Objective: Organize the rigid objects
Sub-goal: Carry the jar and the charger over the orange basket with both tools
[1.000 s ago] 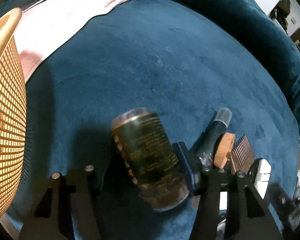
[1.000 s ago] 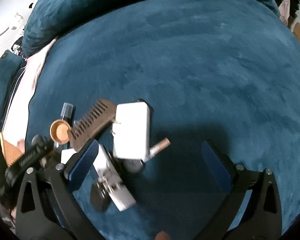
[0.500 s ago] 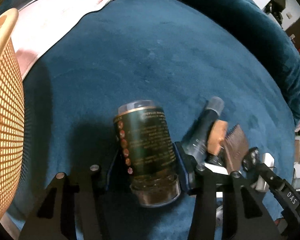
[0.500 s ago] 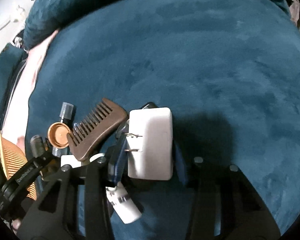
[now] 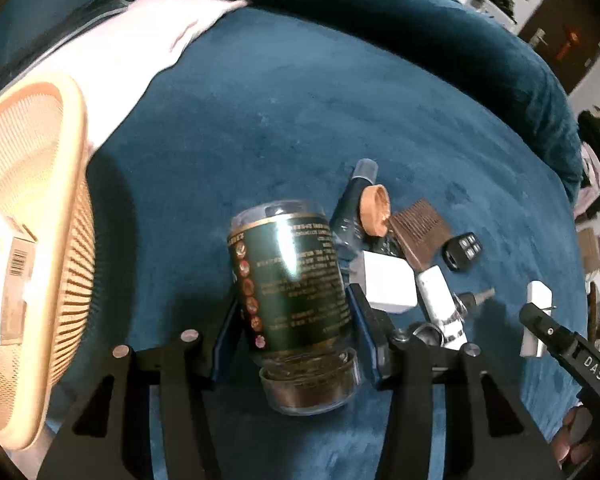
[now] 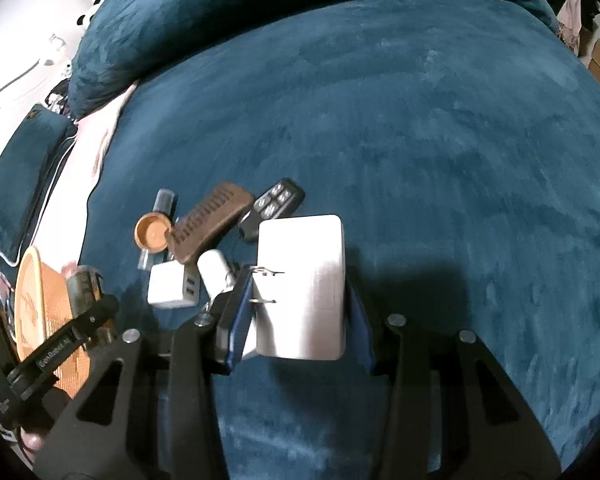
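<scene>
Left gripper (image 5: 294, 344): its blue-padded jaws were clamped on the sides of a dark green cylindrical jar with gold print (image 5: 290, 280), clear base toward the camera, held clear of the bed.
Right gripper (image 6: 300, 316): its jaws were clamped on a white rectangular plug adapter (image 6: 302, 286), two metal prongs pointing left, lifted above the bed.
Bed (image 6: 420, 140): covered by a deep teal plush blanket, with a rolled teal cushion along the far edge.
Remaining pile: lay just beyond both grippers on the blanket. It included a small white cube charger with two ports (image 6: 172, 286), a white tube-shaped item (image 6: 216, 272), a brown wooden comb (image 6: 210, 220), a round orange-brown cap (image 6: 153, 232) and a black key-fob remote with four buttons (image 6: 274, 202).
Dark bottle (image 5: 354, 204): lay behind the cap, clear lid pointing away.
Basket (image 5: 32, 240): an orange plastic mesh basket stood at the left gripper's left, holding a cardboard box (image 5: 10, 280).
Far left: a pale pink cloth (image 5: 140, 44) lay over the blanket's edge.
</scene>
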The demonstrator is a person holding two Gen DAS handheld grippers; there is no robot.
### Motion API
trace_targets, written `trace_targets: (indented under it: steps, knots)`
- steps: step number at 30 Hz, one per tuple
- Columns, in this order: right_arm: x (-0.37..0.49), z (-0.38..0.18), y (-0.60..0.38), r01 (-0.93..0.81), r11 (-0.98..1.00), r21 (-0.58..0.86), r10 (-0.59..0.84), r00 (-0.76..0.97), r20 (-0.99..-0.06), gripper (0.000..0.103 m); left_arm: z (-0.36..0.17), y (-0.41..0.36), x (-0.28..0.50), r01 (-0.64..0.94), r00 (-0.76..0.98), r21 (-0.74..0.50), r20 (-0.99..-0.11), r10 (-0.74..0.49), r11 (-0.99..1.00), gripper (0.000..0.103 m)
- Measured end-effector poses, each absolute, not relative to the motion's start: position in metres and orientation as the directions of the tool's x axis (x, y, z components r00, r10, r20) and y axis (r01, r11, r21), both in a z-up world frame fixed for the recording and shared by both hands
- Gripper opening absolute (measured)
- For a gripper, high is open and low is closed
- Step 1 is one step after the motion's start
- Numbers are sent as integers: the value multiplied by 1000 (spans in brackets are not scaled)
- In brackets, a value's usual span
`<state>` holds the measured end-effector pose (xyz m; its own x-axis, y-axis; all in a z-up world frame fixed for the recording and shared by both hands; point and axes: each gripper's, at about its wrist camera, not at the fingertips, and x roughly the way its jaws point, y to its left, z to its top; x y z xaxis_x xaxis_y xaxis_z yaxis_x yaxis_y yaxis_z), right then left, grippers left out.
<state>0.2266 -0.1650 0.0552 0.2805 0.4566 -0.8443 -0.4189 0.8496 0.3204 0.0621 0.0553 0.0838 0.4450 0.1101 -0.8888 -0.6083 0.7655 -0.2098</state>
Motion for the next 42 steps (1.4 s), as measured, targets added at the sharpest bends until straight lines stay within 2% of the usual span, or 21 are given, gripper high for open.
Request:
trace_targets:
  steps: [17,25,42]
  knots:
    - [181,75,-171,-464,834,299,467,304,-831,44,121,46,-6,-588,511,-193,-842,176,786,52]
    - [161,88,-149,-511,812,281,478,306,-823,44,139,57,-34,-576,575,-211,-791,208,790,52]
    - [123,99,-82,-624,742,244,500,274,-822,44,142,115,-101,-688,588,-303,-765,263,659,52]
